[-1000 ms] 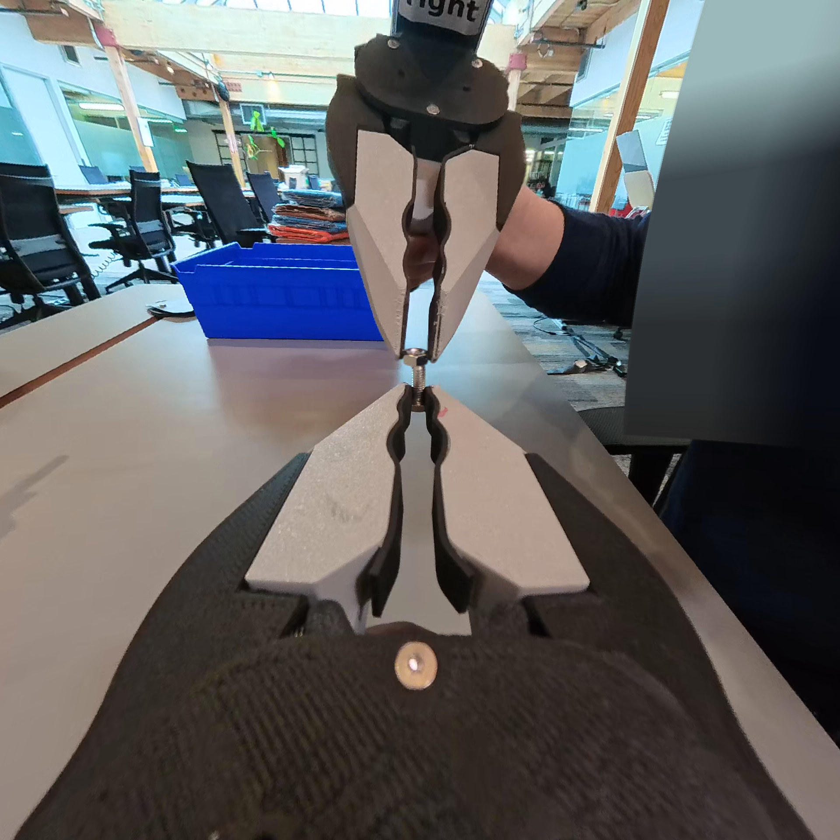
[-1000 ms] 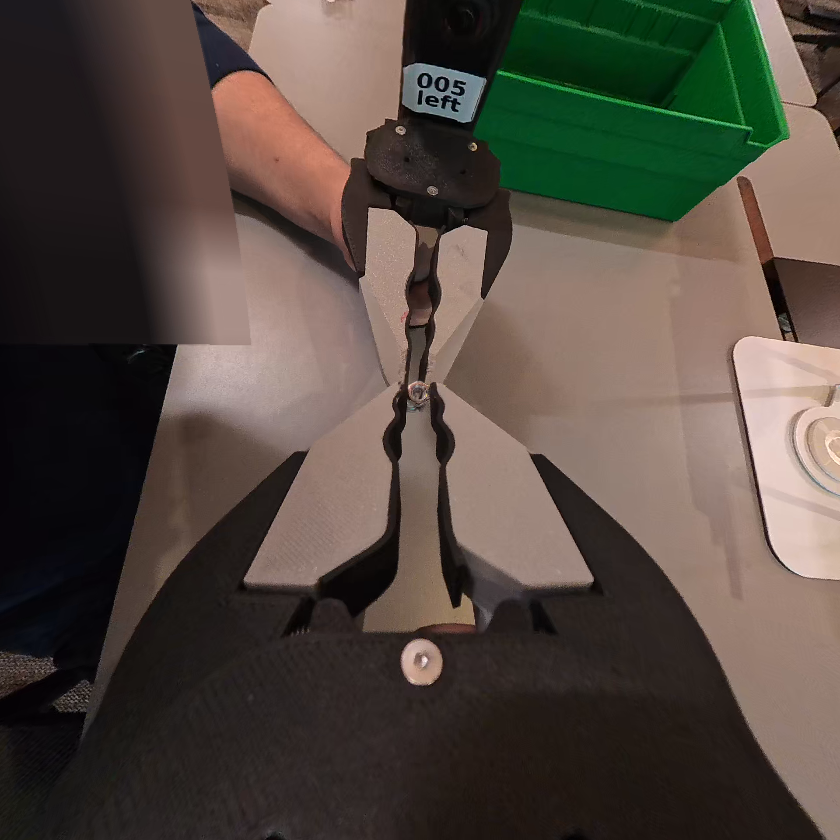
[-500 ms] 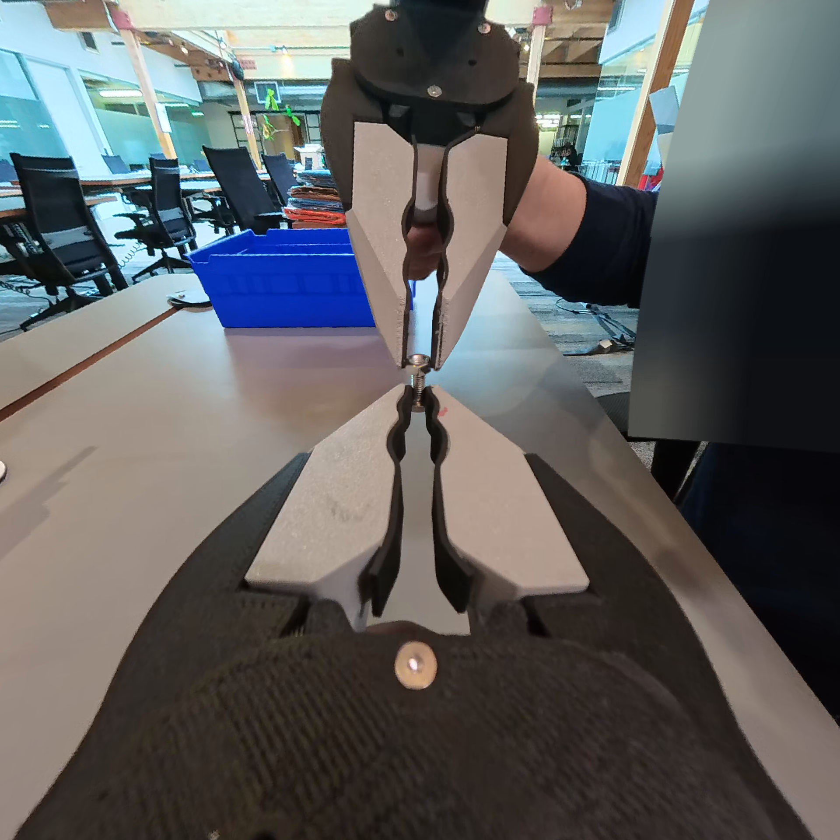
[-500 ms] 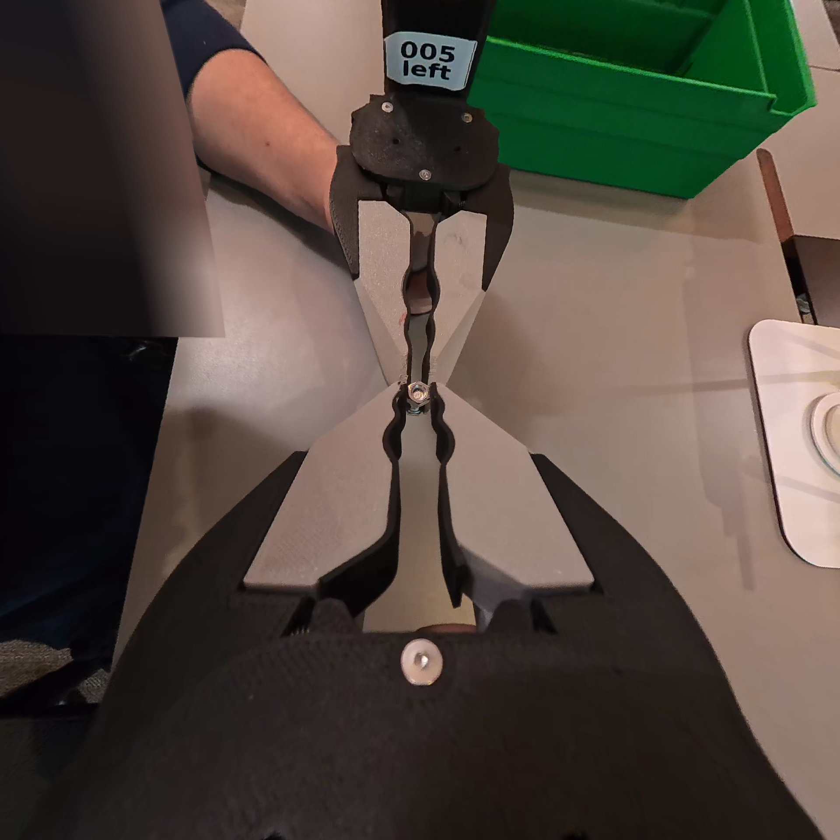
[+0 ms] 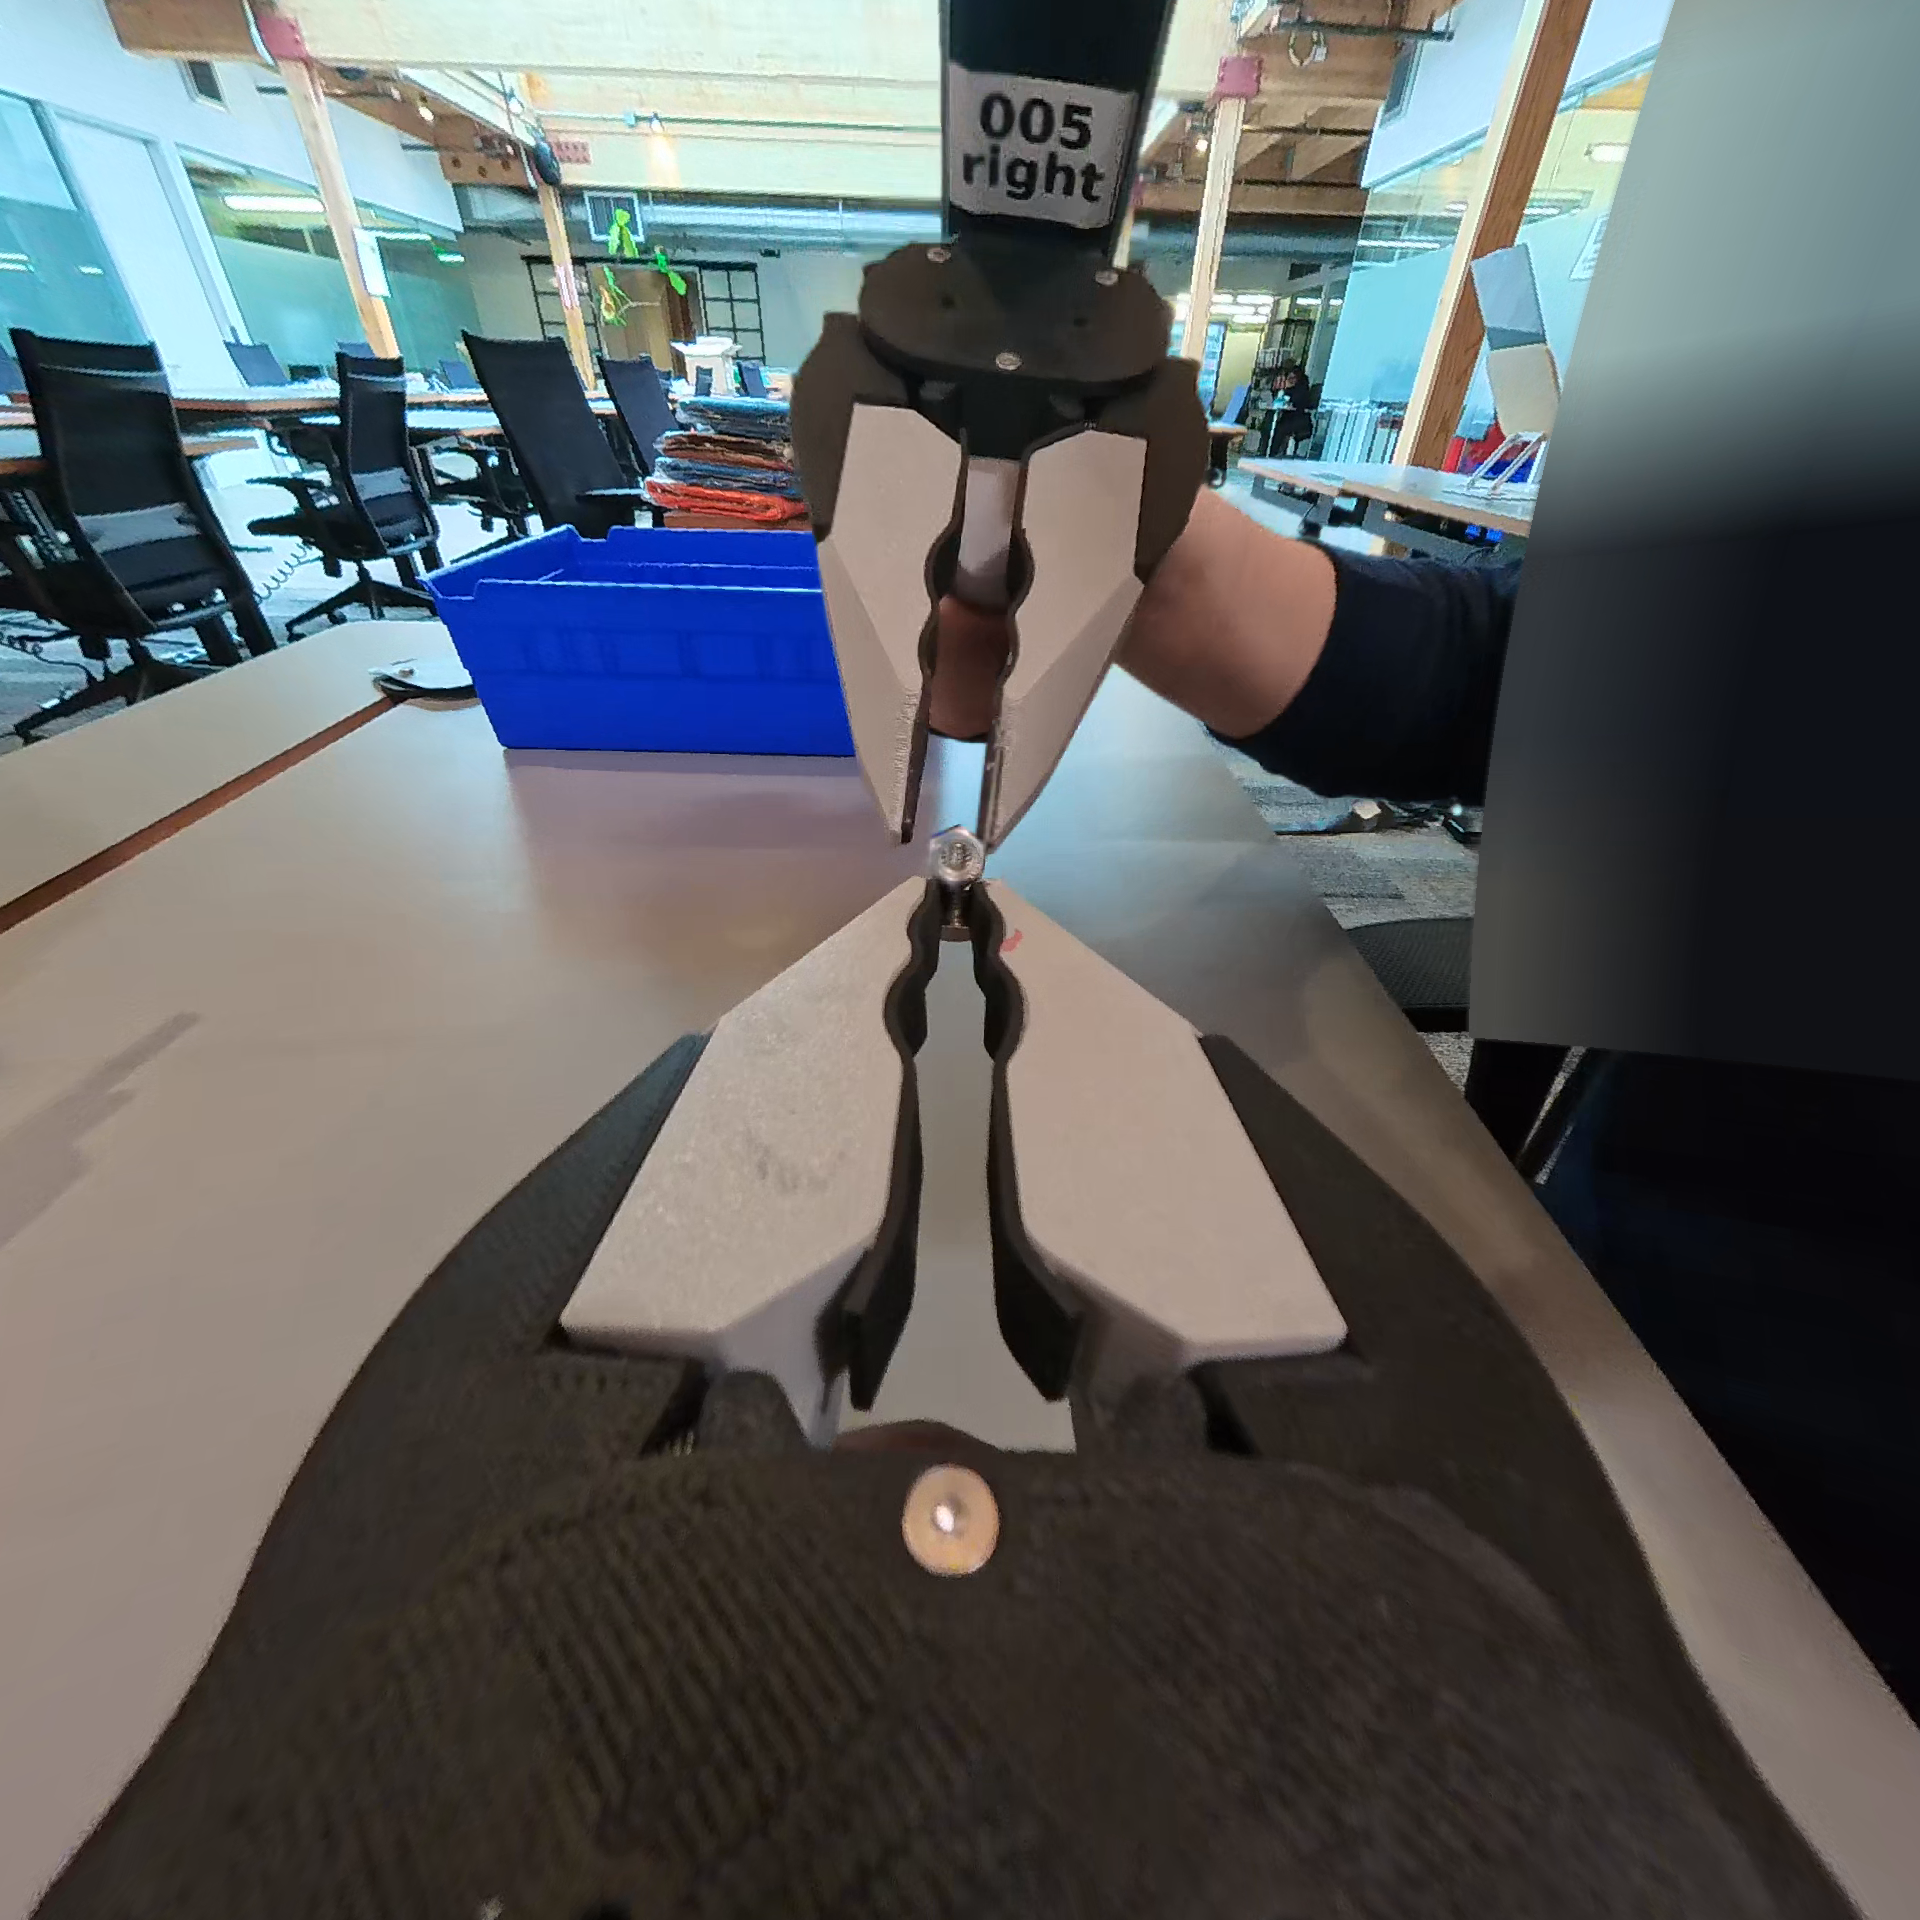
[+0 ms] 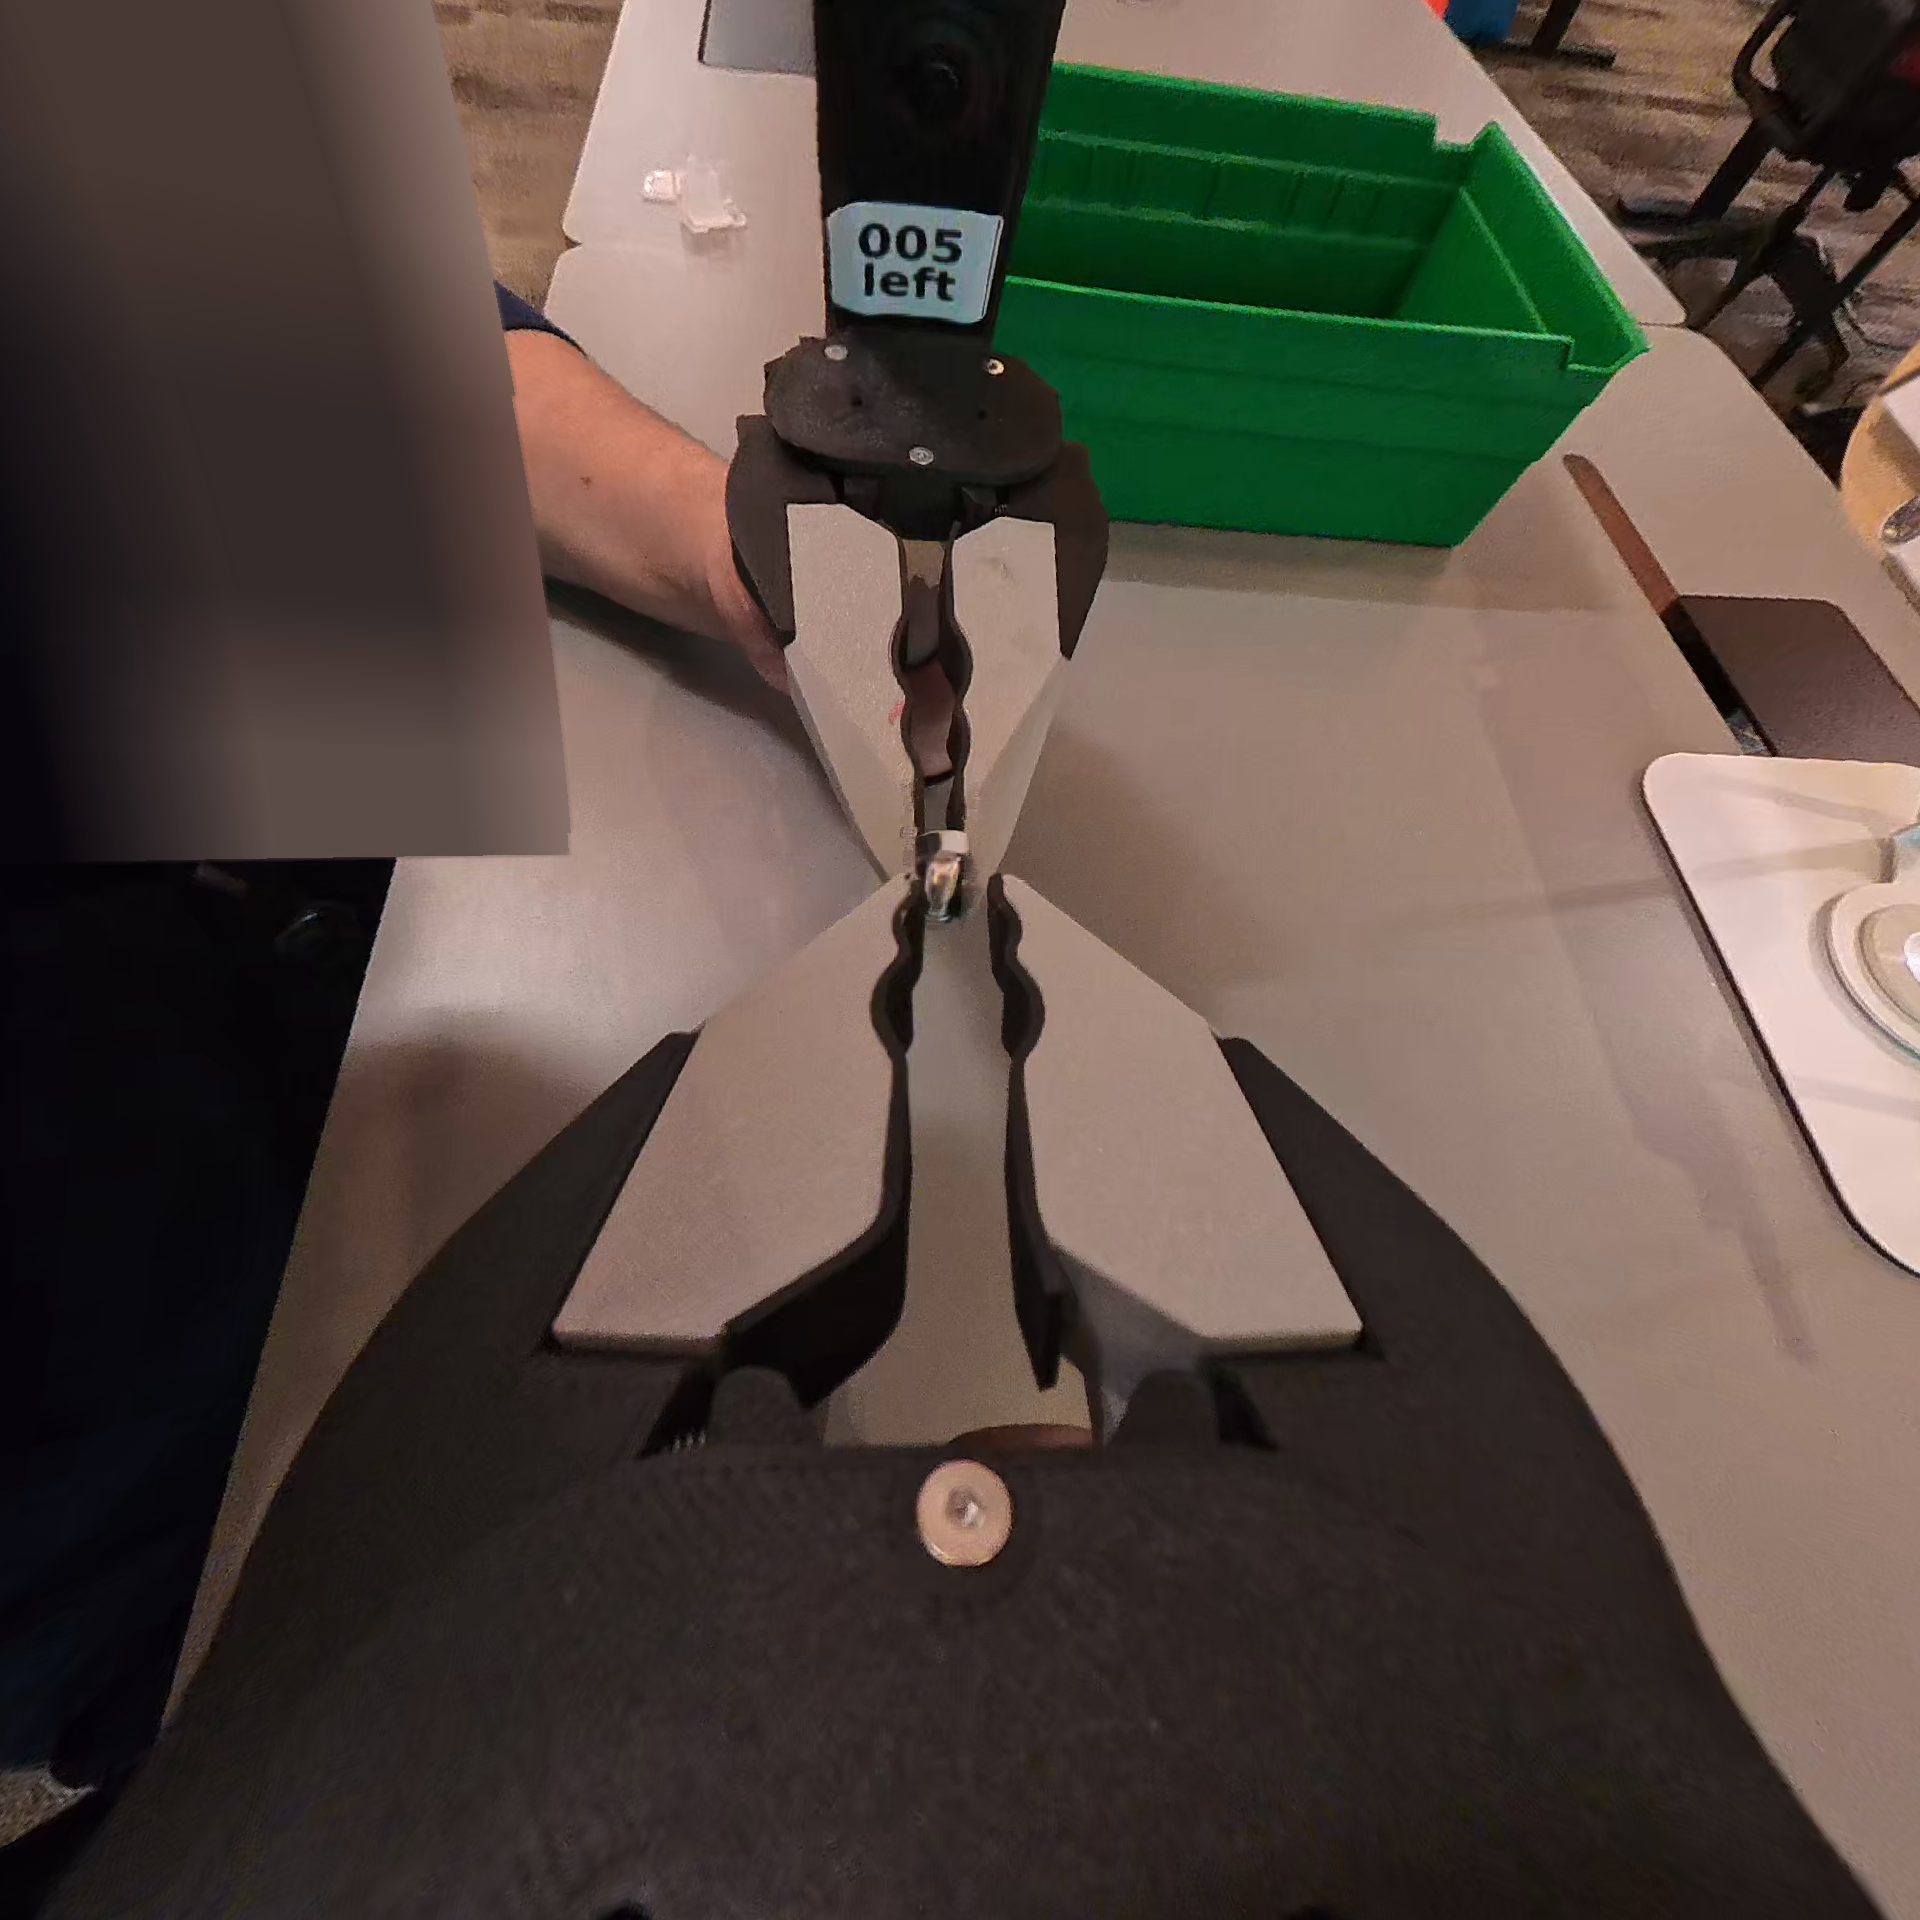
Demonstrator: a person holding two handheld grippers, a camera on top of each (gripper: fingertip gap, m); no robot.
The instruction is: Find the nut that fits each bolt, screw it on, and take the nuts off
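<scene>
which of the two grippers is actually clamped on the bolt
The left gripper: its fingertips pinch the bolt below the nut. The right gripper stands open around the nut, one pad clear of it.

Bright daylight comes from big windows [image 5: 94, 260] far behind. The table [image 5: 416, 935] shines with glare. Edges bend like a fishbowl. The right view looks dimmer, with soft shadows.

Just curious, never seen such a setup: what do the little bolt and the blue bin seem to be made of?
The bolt with its nut: apparently metal, silvery and shiny, catching bright glints. The blue bin: probably moulded plastic, uniformly coloured, with a faint sheen and ribbed walls.
</scene>
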